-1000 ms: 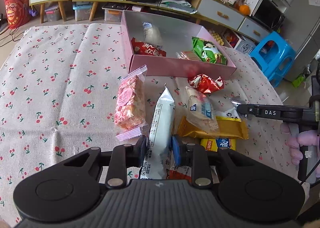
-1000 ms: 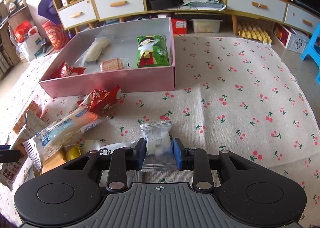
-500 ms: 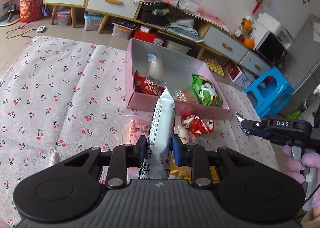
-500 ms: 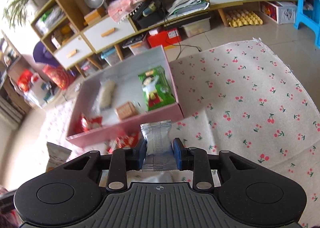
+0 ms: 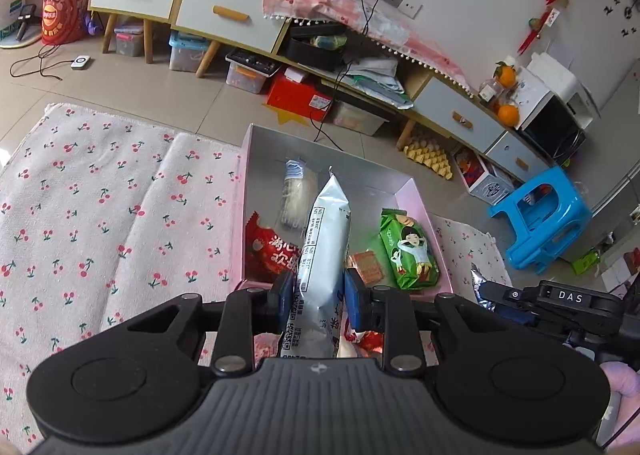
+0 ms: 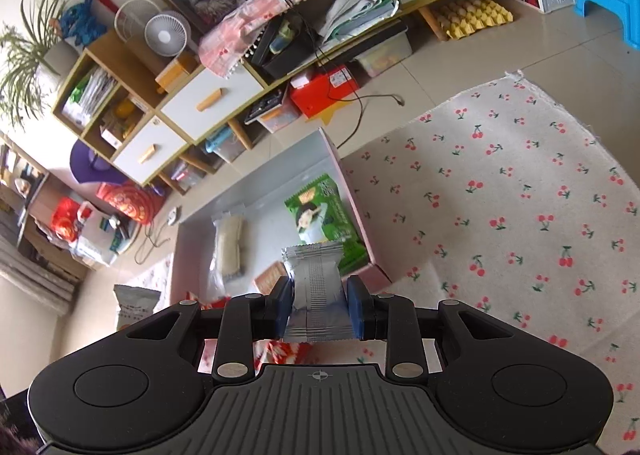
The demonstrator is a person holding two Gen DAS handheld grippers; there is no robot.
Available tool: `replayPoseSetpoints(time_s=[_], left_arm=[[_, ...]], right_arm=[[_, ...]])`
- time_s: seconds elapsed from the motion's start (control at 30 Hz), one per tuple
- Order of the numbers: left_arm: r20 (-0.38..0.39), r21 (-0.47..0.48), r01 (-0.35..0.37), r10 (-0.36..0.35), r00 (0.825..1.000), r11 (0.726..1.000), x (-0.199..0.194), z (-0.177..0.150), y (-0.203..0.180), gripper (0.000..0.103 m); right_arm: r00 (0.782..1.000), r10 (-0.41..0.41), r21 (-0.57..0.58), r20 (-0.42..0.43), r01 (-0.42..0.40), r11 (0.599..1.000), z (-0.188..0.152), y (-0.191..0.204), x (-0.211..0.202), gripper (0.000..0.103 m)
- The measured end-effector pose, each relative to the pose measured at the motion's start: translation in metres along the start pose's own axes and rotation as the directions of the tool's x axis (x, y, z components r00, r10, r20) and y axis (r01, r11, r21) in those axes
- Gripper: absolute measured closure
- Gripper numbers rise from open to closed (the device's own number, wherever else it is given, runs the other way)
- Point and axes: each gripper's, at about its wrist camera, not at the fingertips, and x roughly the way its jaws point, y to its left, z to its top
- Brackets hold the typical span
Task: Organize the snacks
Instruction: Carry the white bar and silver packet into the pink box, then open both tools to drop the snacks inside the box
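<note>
— Grippers first: what has each one got?

— Left gripper [image 5: 319,297] is clamped on a tall white packet [image 5: 323,255], held upright over the near edge of the pink box [image 5: 416,199]. Right gripper [image 6: 318,305] is pinched on a small silver packet [image 6: 316,287], above the box's near right corner.

— And inside the box?

— Green snack bag [image 5: 408,251] against the right wall, red packet [image 5: 270,251] by the left wall, a clear-wrapped roll [image 5: 294,191] toward the far wall, a small orange biscuit pack [image 5: 366,265] beside the green bag. The box sits on the cherry-print cloth [image 5: 100,215].
</note>
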Motion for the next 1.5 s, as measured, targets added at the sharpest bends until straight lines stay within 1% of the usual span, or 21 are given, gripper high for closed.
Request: replayPoseSetpoints(time_s=[0.1, 0.23, 0.43, 0.57, 0.7, 0.87, 1.13, 1.23, 1.3, 1.37, 1.47, 1.5], left_arm=[[0.000, 0.012, -0.005, 0.005, 1.000, 1.000, 0.010, 0.005, -0.006, 0.078], [-0.015, 0.024, -0.012, 0.012, 1.000, 1.000, 0.027, 0.009, -0.012, 0.078], [-0.032, 0.036, -0.030, 0.031, 0.999, 0.999, 0.053, 0.017, -0.018, 0.078], [-0.034, 0.059, -0.049, 0.051, 0.998, 0.997, 0.065, 0.023, -0.023, 0.078], [-0.043, 0.084, -0.067, 0.070, 0.997, 0.994, 0.079, 0.029, -0.029, 0.078], [-0.062, 0.049, -0.079, 0.082, 0.995, 0.996, 0.095, 0.033, -0.029, 0.078], [-0.057, 0.065, -0.105, 0.108, 0.992, 0.992, 0.107, 0.038, -0.036, 0.078], [-0.046, 0.071, -0.097, 0.101, 0.994, 0.993, 0.108, 0.039, -0.039, 0.078], [-0.039, 0.094, -0.090, 0.094, 0.995, 0.991, 0.109, 0.039, -0.041, 0.076], [-0.019, 0.116, -0.121, 0.124, 0.992, 0.986, 0.108, 0.037, -0.045, 0.071], [-0.010, 0.134, -0.128, 0.130, 0.991, 0.983, 0.106, 0.037, -0.047, 0.068], [-0.009, 0.136, -0.128, 0.130, 0.991, 0.982, 0.105, 0.038, -0.047, 0.068]], right_arm=[[1.000, 0.025, 0.014, -0.009, -0.025, 1.000, 0.006, 0.006, 0.011, 0.075], [0.997, 0.081, 0.008, -0.011, -0.081, 0.997, 0.008, 0.015, 0.027, 0.075], [0.991, 0.129, 0.007, -0.035, -0.128, 0.992, 0.013, 0.021, 0.053, 0.075], [0.992, 0.123, -0.002, -0.033, -0.123, 0.992, 0.015, 0.019, 0.064, 0.075], [0.990, 0.137, 0.037, -0.037, -0.135, 0.990, 0.016, 0.009, 0.073, 0.075], [0.990, 0.138, 0.040, -0.037, -0.137, 0.990, 0.016, 0.005, 0.077, 0.075], [0.989, 0.148, 0.059, -0.029, -0.146, 0.988, 0.019, -0.002, 0.079, 0.074], [0.988, 0.149, 0.062, -0.031, -0.147, 0.987, 0.020, -0.003, 0.079, 0.073], [0.987, 0.156, 0.068, -0.030, -0.154, 0.986, 0.020, -0.003, 0.078, 0.070], [0.986, 0.164, 0.075, -0.030, -0.161, 0.984, 0.021, -0.003, 0.077, 0.069], [0.986, 0.166, 0.065, -0.033, -0.163, 0.984, 0.021, -0.001, 0.076, 0.068], [0.986, 0.164, 0.062, -0.034, -0.161, 0.985, 0.021, -0.001, 0.076, 0.066]])
